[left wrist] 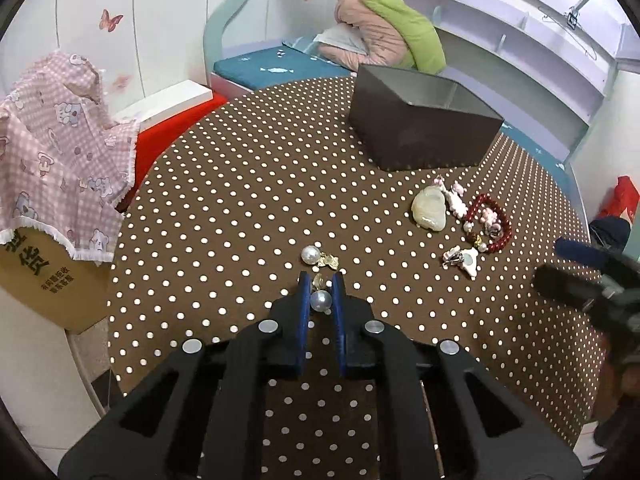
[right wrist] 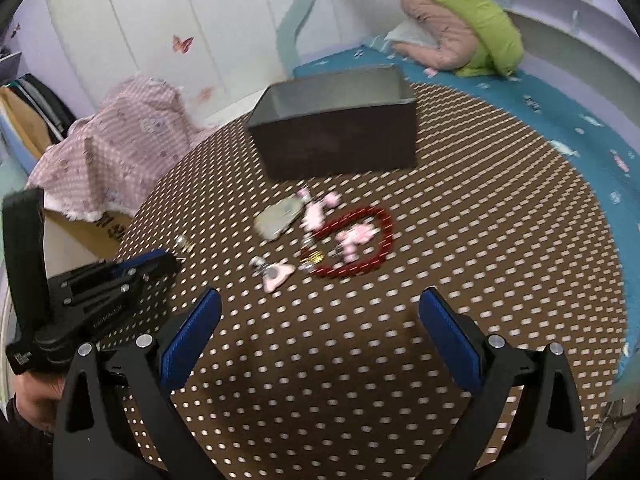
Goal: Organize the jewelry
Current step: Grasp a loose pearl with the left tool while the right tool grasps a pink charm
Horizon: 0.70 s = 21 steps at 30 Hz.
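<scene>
polka-dot tablecloth (left wrist: 240, 184), chinese-lettered carton (left wrist: 44, 276)

A home, seemingly a child's bedroom: butterfly stickers (left wrist: 110, 20) dot the pale wardrobe doors (left wrist: 160, 28), a teal mattress (left wrist: 276, 66) carries a folded pink-and-green quilt (left wrist: 384, 32), lilac wall shelves (left wrist: 520, 28) curve alongside, and pink bear-print cloth (left wrist: 60, 140) drapes a cardboard box (left wrist: 48, 280).

The right gripper (right wrist: 320, 312) is held wide open above the brown polka-dot tablecloth (right wrist: 460, 216); a red bead bracelet (right wrist: 356, 270) is seen just ahead, a dark rectangular box (right wrist: 340, 144) beyond.
</scene>
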Available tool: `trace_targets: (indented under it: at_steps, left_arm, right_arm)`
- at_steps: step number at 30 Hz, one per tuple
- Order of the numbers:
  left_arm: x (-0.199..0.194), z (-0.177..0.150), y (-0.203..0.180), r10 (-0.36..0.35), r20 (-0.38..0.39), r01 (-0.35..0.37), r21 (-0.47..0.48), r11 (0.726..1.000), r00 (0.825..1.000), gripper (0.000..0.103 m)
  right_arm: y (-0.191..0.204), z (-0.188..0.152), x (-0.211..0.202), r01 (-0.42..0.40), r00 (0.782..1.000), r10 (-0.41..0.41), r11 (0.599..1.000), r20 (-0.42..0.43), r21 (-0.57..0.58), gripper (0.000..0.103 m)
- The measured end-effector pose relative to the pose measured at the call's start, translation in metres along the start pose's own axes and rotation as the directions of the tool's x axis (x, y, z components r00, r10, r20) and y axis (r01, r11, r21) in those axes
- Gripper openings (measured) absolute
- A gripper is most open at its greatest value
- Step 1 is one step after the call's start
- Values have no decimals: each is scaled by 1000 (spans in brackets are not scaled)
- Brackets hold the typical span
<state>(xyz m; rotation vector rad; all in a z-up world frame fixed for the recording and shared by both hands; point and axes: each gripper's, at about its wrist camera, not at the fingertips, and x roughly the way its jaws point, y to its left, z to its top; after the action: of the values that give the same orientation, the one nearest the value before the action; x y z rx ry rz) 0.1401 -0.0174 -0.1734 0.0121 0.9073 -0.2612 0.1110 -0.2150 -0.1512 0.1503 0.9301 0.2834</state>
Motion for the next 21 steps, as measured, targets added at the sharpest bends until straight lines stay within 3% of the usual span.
trace_targets:
  at_steps: [3, 7, 11, 15, 16, 17, 21]
  left_arm:
    - [-8, 0, 4, -2, 13, 2, -2, 1000, 1000, 11]
    - [-16, 1, 4, -6, 29, 6, -6, 1000, 1000, 11]
    - [-23, -1, 6, -15, 39, 15, -11, 1000, 999, 11]
    - [-26, -2, 5, -25, 43, 26, -16, 1000, 999, 11]
    - [-26, -3, 5, -27, 44, 28, -17, 999, 999, 11]
    - [-27, -3, 4, -29, 46, 30, -20, 999, 999, 11]
    - [-29, 0, 4, -39, 53, 40, -23, 999, 998, 11]
  right_arm:
    - [8, -1, 10, -31, 999, 31, 999, -15, -10, 92]
    - [20, 1, 27, -29, 999, 27, 999, -32, -43, 71]
    - [29, 6, 35, -13, 1000, 12, 997, -9, -80, 62]
    - [38, 5, 40, 29, 999, -26, 987, 25, -158, 41]
    - [39, 5, 41, 20, 1000, -16, 986, 21, -166, 27]
    - [39, 5, 41, 25, 1000, -21, 985, 21, -173, 23]
    - [43, 3, 41, 42, 999, -38, 975, 22, -218, 20]
